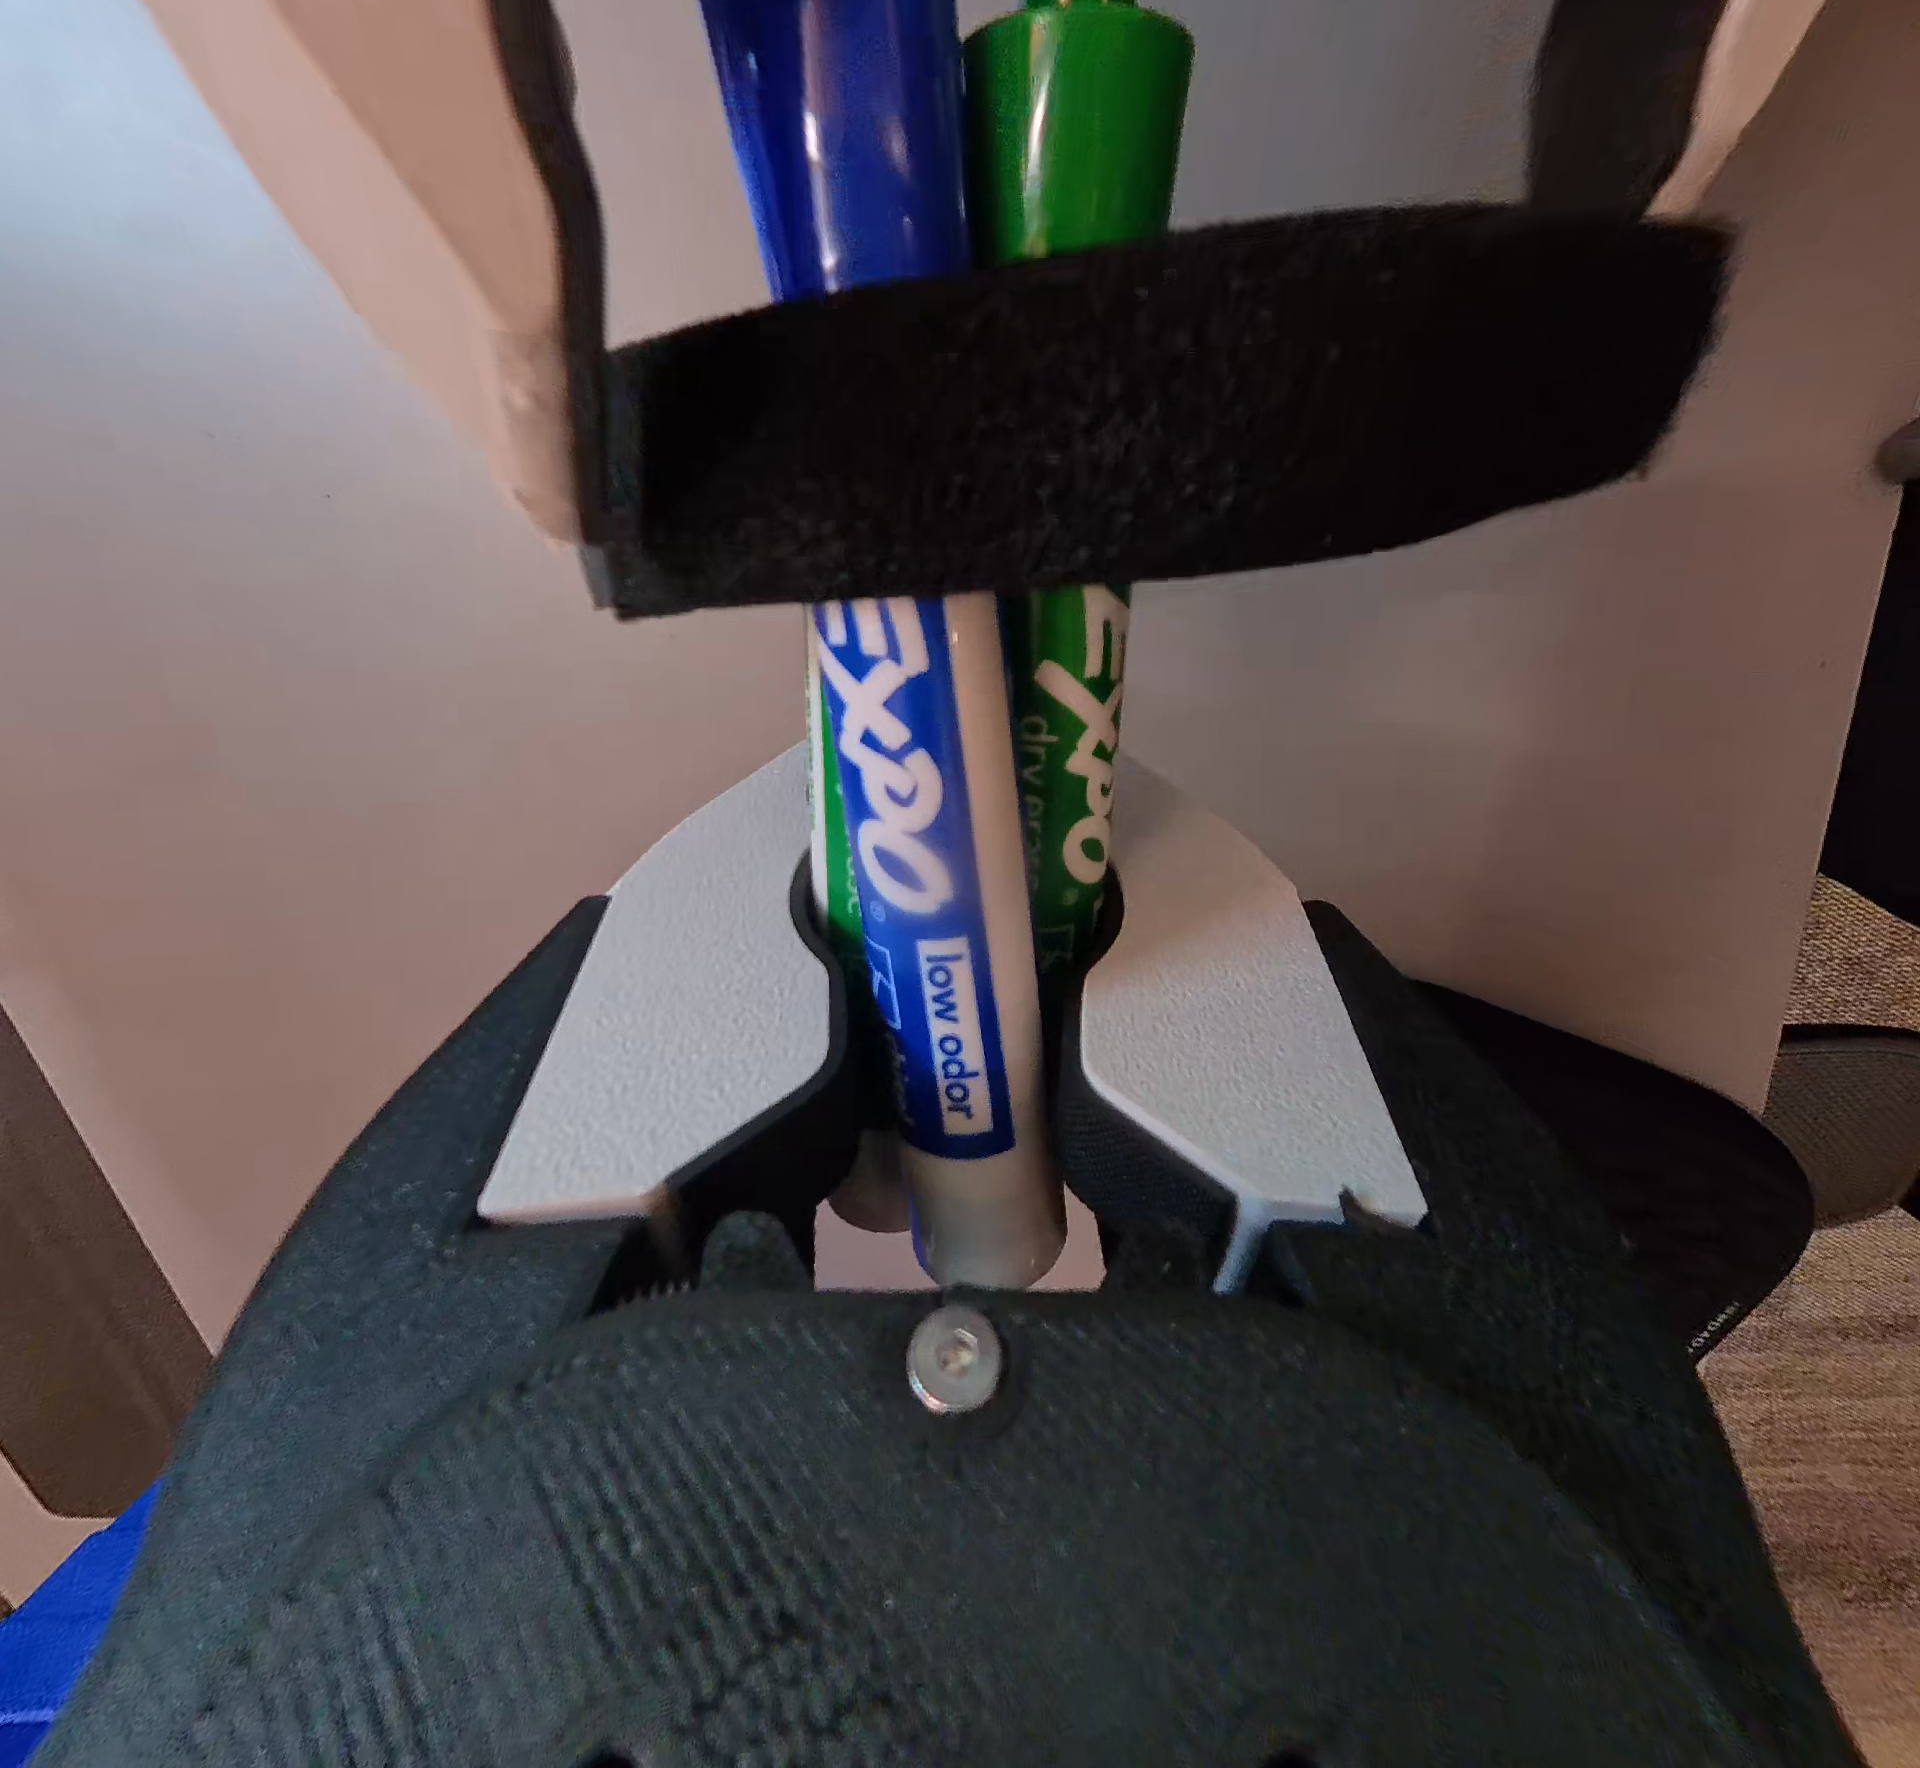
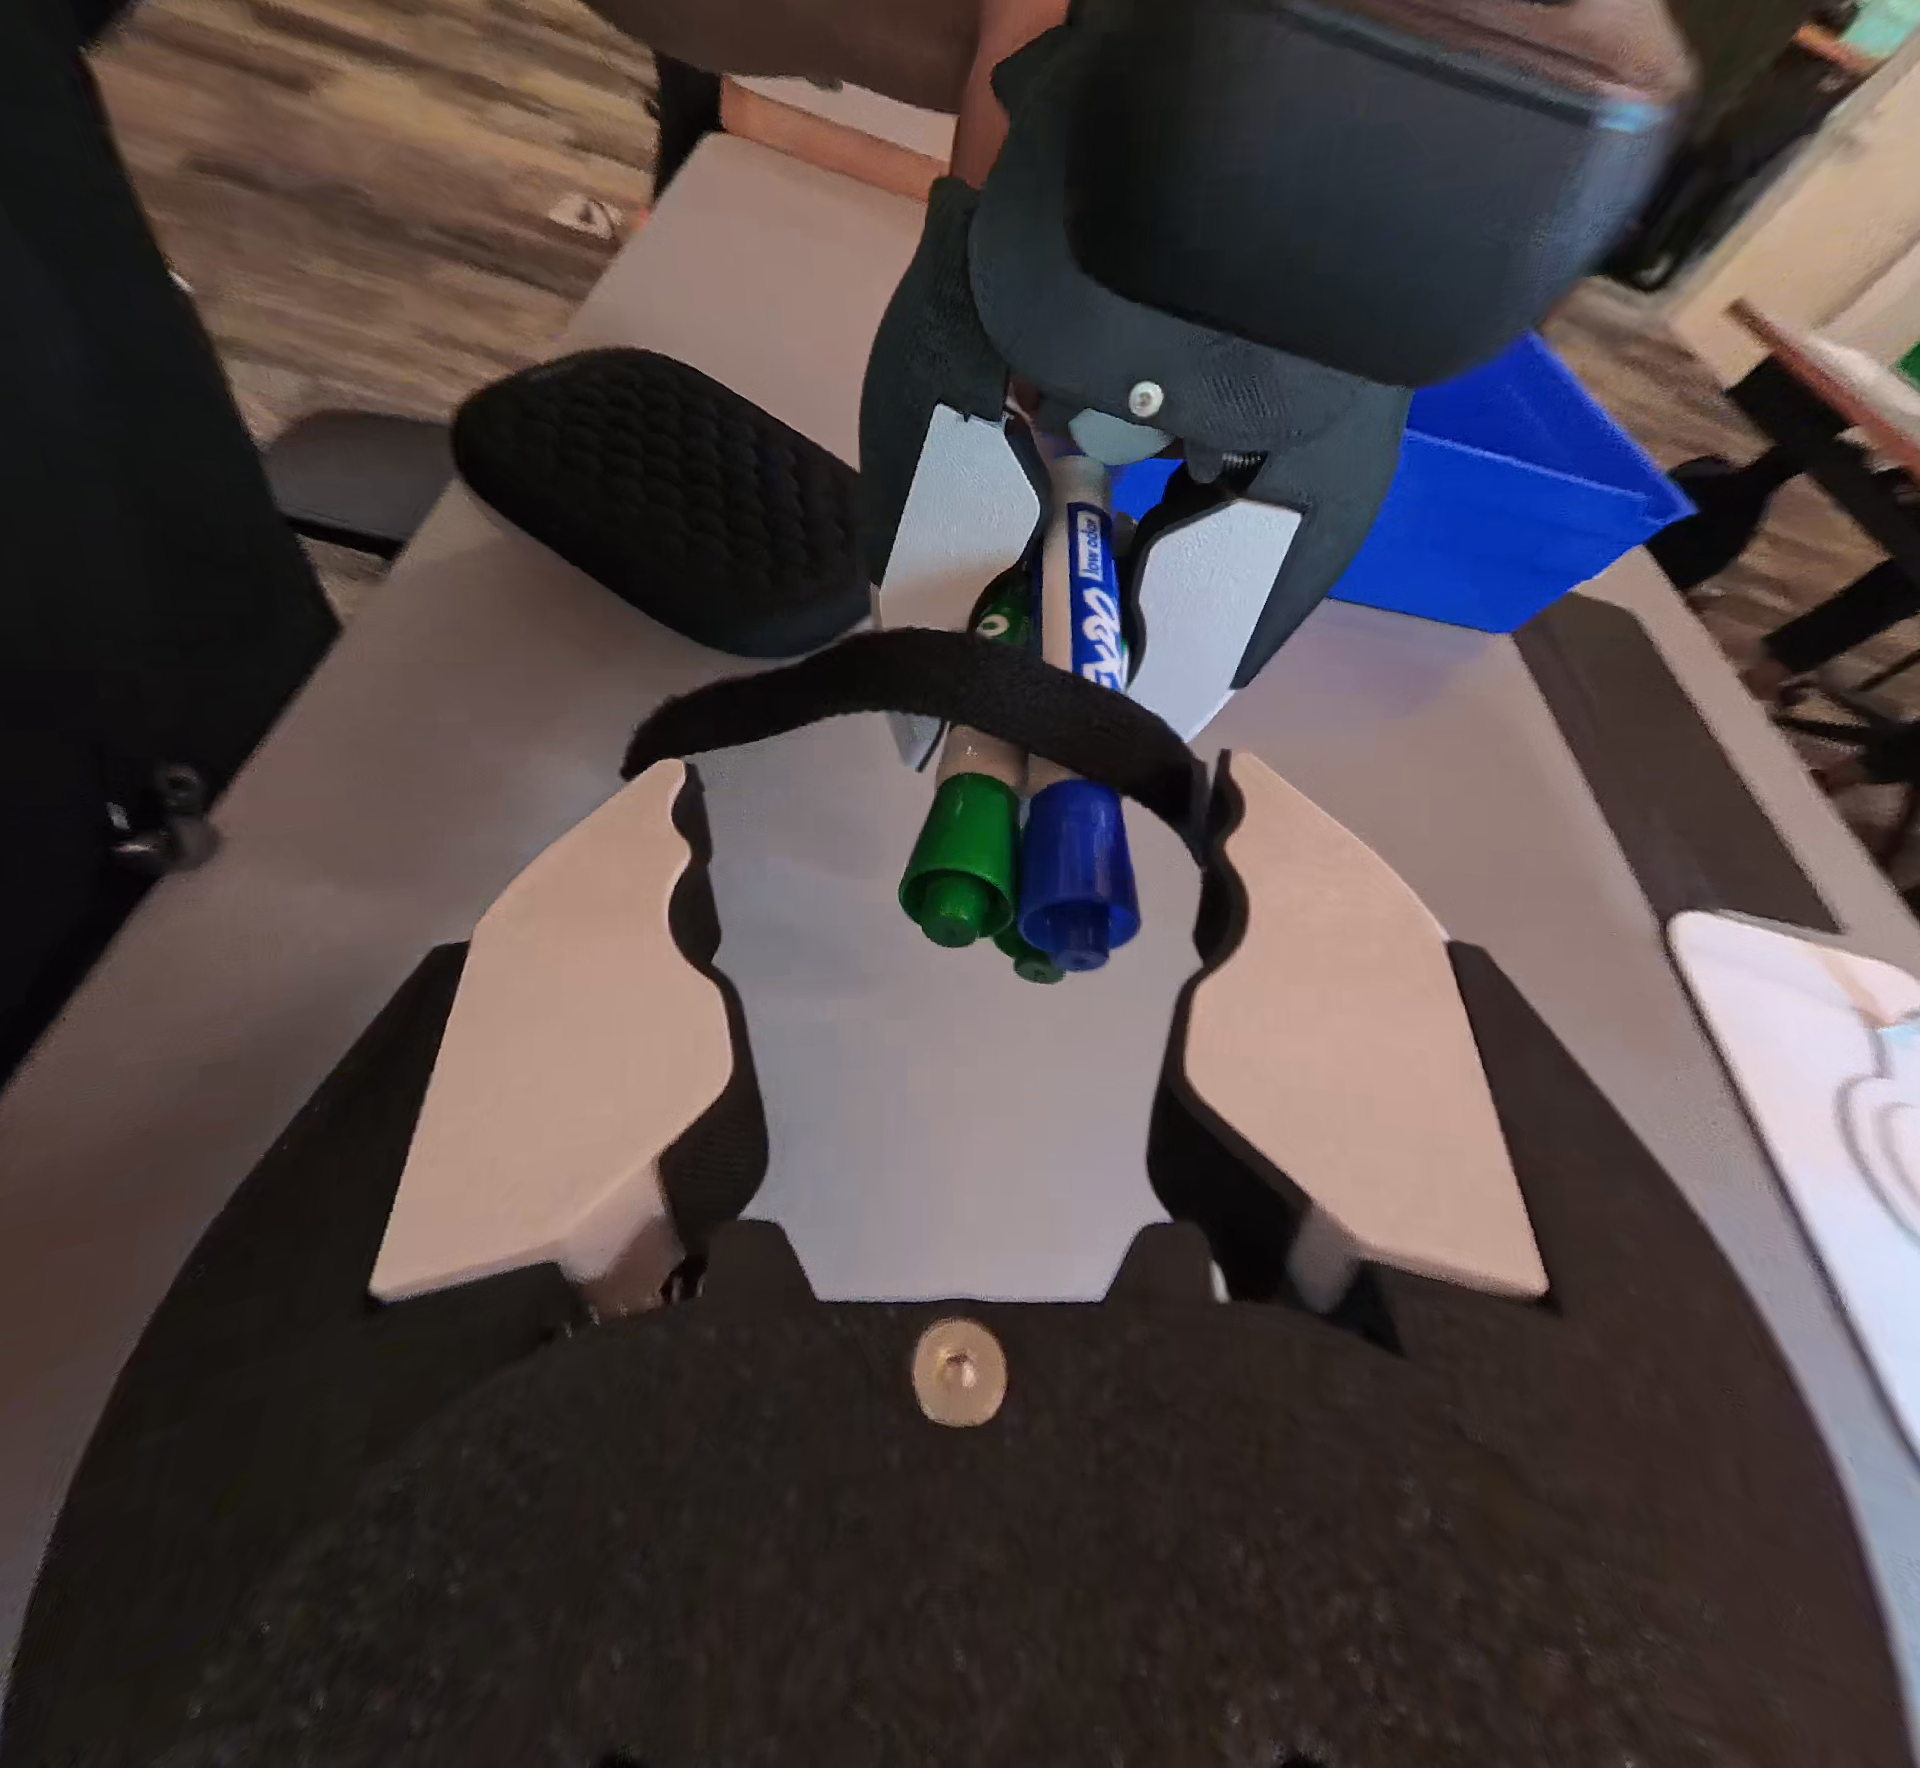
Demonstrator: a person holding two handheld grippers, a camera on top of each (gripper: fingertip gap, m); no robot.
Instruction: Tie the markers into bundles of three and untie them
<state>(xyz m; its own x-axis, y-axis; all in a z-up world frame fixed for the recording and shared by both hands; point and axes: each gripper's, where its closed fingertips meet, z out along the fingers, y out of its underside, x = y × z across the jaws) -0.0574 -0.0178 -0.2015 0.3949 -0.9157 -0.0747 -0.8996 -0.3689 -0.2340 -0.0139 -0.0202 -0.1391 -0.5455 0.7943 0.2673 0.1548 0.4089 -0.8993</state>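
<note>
Three capped markers [image 1: 935, 887] (one blue, two green) clamped in left gripper [image 1: 956, 918]; right gripper [image 2: 956, 845] apart.

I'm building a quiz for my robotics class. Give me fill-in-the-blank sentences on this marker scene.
1. The left hand-held gripper is shut on ___ markers.
2. Two markers have green caps and one has a ___ cap.
3. The right hand-held gripper is ___.
4. The strap over the markers is ___.

Missing: three; blue; open; black
</note>
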